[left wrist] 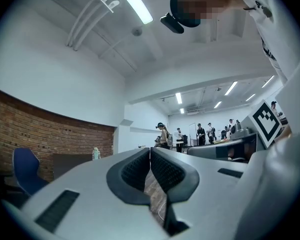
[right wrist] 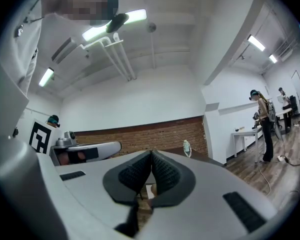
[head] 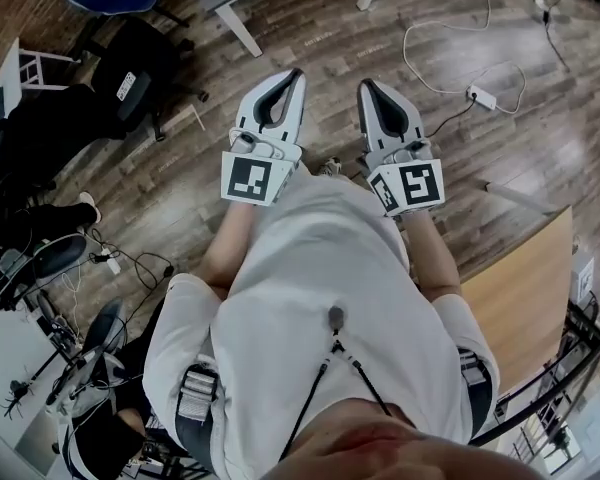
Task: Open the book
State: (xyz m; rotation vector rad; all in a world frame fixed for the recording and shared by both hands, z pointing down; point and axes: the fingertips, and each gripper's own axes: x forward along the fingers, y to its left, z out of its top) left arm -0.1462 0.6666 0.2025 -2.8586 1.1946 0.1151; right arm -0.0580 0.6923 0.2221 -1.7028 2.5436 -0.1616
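Head view: the left gripper (head: 298, 73) and the right gripper (head: 364, 84) are held level and side by side before the person's chest, over the wooden floor (head: 480, 168). A worktop (head: 525, 293) corner lies at the right. Left gripper view: its jaws are pressed together on nothing, facing a brick wall (left wrist: 50, 134). Right gripper view: its jaws are likewise pressed together, empty. No view shows the book.

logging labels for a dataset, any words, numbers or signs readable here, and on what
No readable words or numbers anywhere.
Left cube: black-and-white square pattern only, no letters.
Right cube: the same kind of pattern, no letters.
White tag on a black object: too small to read.
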